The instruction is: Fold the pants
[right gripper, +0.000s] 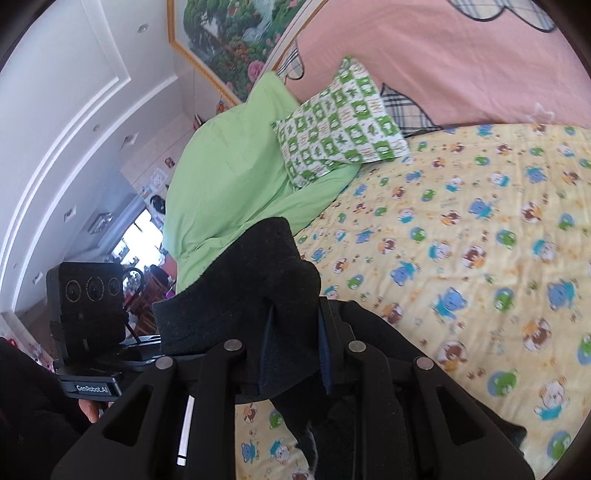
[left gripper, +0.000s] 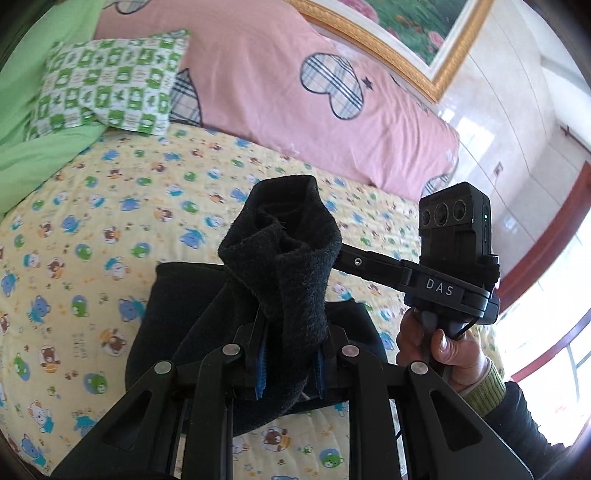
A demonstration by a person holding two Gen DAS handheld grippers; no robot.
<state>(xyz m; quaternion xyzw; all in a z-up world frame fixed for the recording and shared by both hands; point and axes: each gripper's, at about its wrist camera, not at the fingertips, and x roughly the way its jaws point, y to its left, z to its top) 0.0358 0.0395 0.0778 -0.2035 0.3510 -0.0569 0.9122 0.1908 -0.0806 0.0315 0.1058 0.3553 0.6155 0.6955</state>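
The pants [left gripper: 288, 258] are black and fleecy. In the left wrist view my left gripper [left gripper: 290, 363] is shut on a bunched edge of them, which sticks up past the fingers; the rest hangs down onto the yellow bear-print bed sheet [left gripper: 92, 258]. In the right wrist view my right gripper [right gripper: 295, 360] is shut on another black edge of the pants [right gripper: 251, 288], lifted above the sheet [right gripper: 461, 240]. The right gripper's body and hand show in the left wrist view at right, close beside the cloth.
A green-and-white patterned pillow [left gripper: 110, 85] and a green quilt [right gripper: 229, 166] lie at the bed's head. A pink duvet [left gripper: 295, 92] with plaid hearts lies behind. A gold-framed picture [left gripper: 424, 33] hangs on the wall.
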